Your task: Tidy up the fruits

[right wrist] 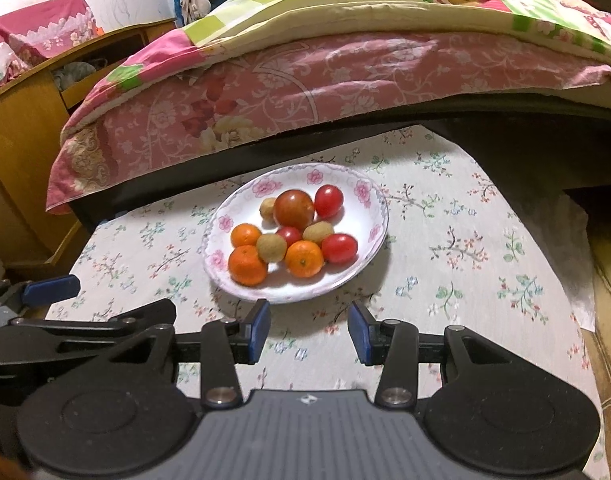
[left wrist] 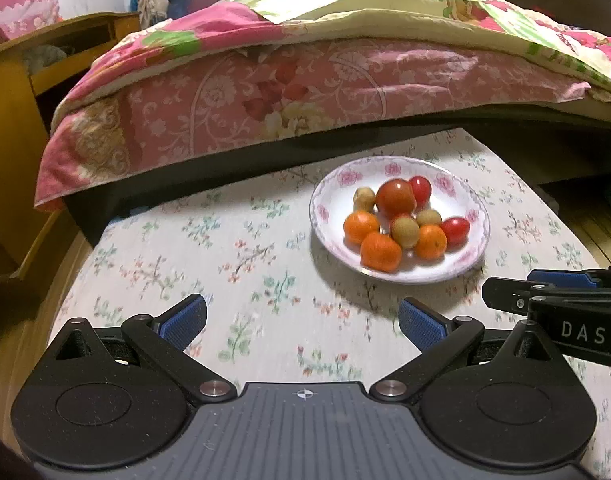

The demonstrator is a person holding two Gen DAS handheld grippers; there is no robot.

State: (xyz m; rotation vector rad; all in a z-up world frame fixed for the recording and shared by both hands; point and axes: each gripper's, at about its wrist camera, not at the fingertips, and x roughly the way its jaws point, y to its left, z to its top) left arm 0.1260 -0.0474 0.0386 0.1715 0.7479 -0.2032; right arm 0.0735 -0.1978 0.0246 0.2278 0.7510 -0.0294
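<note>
A white plate with pink flowers on its rim [left wrist: 403, 277] [right wrist: 289, 297] stands on the table. It holds a large tomato [left wrist: 395, 198] [right wrist: 293, 209], three tangerines [left wrist: 379, 252] [right wrist: 247, 265], small red tomatoes [left wrist: 455, 230] [right wrist: 339, 248] and tan round fruits [left wrist: 404, 232] [right wrist: 271, 248]. My left gripper [left wrist: 301, 322] hovers wide open, short of the plate and to its left, with only cloth between its pads. My right gripper [right wrist: 309, 332] is open with a narrower gap, empty, just before the plate's near rim. Each gripper's fingers [left wrist: 561, 279] [right wrist: 51, 286] reach into the other's view.
A floral cloth [left wrist: 225, 248] [right wrist: 465, 240] covers the table. A bed with a pink quilt [left wrist: 265, 92] [right wrist: 305, 80] runs close behind the table's far edge. A wooden cabinet [left wrist: 9, 140] [right wrist: 17, 140] stands at the left.
</note>
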